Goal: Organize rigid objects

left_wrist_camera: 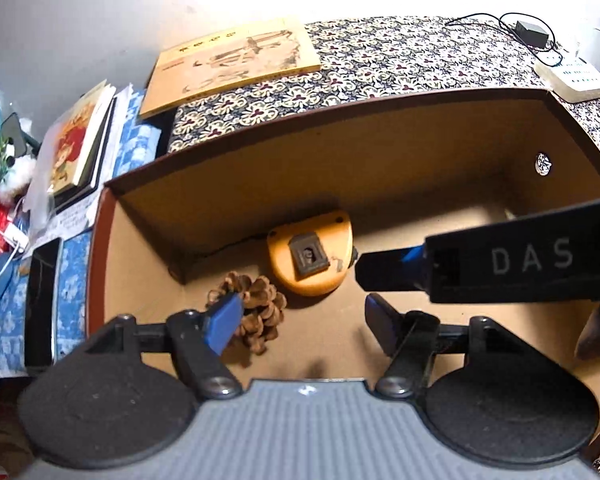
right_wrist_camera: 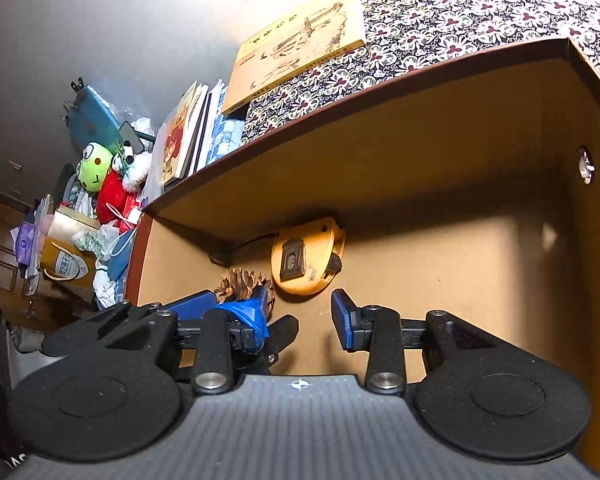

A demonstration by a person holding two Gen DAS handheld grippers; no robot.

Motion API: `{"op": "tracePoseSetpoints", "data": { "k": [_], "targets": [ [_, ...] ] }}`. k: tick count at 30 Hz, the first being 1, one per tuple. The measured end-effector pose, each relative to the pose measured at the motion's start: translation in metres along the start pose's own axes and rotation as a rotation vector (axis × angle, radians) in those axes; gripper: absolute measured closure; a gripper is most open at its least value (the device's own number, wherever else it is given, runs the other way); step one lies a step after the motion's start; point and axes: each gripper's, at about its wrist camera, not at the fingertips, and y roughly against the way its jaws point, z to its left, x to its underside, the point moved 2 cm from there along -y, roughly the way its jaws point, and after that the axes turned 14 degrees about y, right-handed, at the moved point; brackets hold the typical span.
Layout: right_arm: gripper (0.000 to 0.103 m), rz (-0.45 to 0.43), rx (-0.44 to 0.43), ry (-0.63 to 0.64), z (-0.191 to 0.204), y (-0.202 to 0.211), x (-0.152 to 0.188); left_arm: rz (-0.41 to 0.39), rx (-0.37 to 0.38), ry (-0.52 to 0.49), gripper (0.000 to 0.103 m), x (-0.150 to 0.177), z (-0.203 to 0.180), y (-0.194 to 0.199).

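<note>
Floral-patterned cloth lies under open brown cardboard box; brown pine cone & yellow rounded plastic piece sit at far-left of box floor; left gripper & right gripper both spread, nothing held.

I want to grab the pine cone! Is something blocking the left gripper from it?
No. The brown pine cone lies on the cardboard box floor right beside the open left gripper's blue finger, nothing between them.
</note>
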Motion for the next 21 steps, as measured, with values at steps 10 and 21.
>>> {"op": "tracePoseSetpoints", "data": {
  "k": [10, 21],
  "targets": [
    [0.084, -0.031, 0.014, 0.025, 0.009, 0.006, 0.011, -0.017, -0.027, 0.007, 0.035, 0.011, 0.002, 0.005],
    [0.084, -0.085, 0.022, 0.01, 0.006, 0.013, 0.017, -0.019, -0.046, 0.03, 0.035, 0.019, 0.004, 0.002]
  ]
}}
